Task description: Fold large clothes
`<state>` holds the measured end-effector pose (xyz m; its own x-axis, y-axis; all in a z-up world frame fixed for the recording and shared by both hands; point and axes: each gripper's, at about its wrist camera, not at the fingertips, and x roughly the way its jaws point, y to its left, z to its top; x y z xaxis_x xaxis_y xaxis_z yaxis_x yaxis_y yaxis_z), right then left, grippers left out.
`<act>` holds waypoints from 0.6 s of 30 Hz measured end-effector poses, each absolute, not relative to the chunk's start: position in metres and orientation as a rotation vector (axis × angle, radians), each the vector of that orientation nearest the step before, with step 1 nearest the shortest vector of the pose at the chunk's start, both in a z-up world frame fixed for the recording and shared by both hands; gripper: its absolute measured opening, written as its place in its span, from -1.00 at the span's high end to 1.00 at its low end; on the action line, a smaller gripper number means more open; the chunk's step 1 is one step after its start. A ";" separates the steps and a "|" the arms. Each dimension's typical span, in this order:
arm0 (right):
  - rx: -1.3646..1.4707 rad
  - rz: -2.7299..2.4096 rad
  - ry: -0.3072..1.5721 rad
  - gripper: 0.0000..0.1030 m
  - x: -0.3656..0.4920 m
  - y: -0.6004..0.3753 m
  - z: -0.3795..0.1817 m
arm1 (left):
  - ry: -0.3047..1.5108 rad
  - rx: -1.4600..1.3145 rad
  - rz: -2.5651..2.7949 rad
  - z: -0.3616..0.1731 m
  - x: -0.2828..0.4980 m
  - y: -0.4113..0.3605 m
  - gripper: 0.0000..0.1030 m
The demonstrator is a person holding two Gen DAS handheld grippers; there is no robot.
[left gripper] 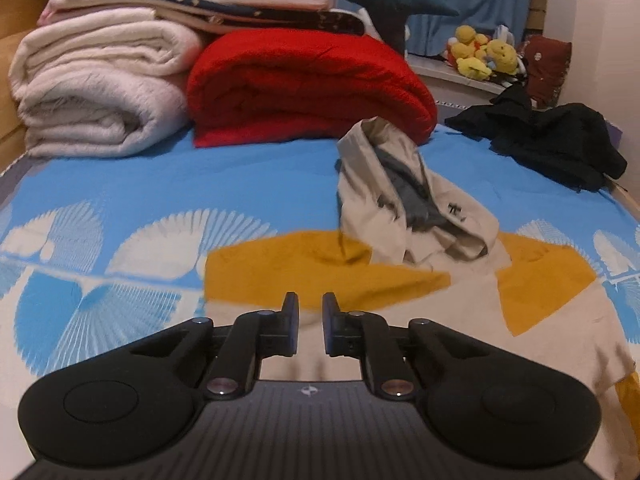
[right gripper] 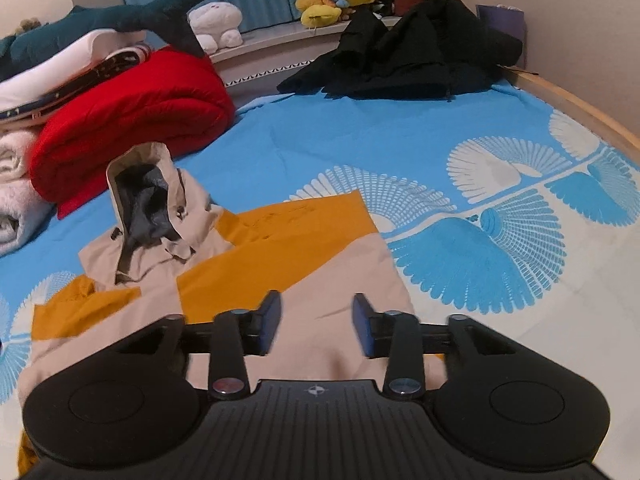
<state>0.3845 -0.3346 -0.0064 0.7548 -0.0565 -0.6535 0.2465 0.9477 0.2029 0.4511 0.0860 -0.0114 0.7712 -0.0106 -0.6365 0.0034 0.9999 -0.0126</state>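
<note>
Both tools [left gripper: 311, 324] [right gripper: 316, 326] gape over smooth beige-mustard jacket [right gripper: 280, 256] — hood [right gripper: 148, 196] upright.

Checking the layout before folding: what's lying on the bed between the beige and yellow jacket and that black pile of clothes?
Nothing; only bare blue bedsheet separates the jacket from the black clothes, clearest in the right wrist view.

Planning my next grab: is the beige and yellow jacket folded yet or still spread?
Mostly spread. The jacket lies flat on the bed, and its hood stands up crumpled.
</note>
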 end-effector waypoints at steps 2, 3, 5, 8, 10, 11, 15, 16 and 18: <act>0.274 -0.175 0.713 0.45 0.384 -0.339 -0.007 | 0.679 -0.002 -0.019 -0.002 0.475 0.082 0.75; 0.274 -0.180 0.720 0.47 0.384 -0.342 -0.008 | 0.675 0.001 -0.030 0.003 0.492 0.079 0.75; 0.278 -0.189 0.730 0.47 0.383 -0.349 -0.008 | 0.660 -0.001 -0.058 0.010 0.528 0.073 0.74; 0.274 -0.195 0.741 0.47 0.381 -0.357 -0.009 | 0.656 0.027 -0.073 0.012 0.589 0.061 0.74; 0.276 -0.207 0.747 0.47 0.381 -0.361 -0.011 | 0.681 0.013 -0.093 0.008 0.635 0.053 0.71; 0.281 -0.211 0.751 0.46 0.380 -0.363 -0.012 | 0.694 0.002 -0.099 0.005 0.654 0.050 0.68; 0.280 -0.230 0.765 0.46 0.381 -0.368 -0.015 | 0.723 -0.039 -0.092 -0.011 0.729 0.038 -0.03; 0.284 -0.233 0.767 0.46 0.382 -0.370 -0.016 | 0.737 -0.049 -0.086 -0.016 0.747 0.034 -0.17; 0.295 -0.247 0.770 0.46 0.382 -0.373 -0.017 | 0.760 -0.056 -0.051 -0.024 0.777 0.027 -0.33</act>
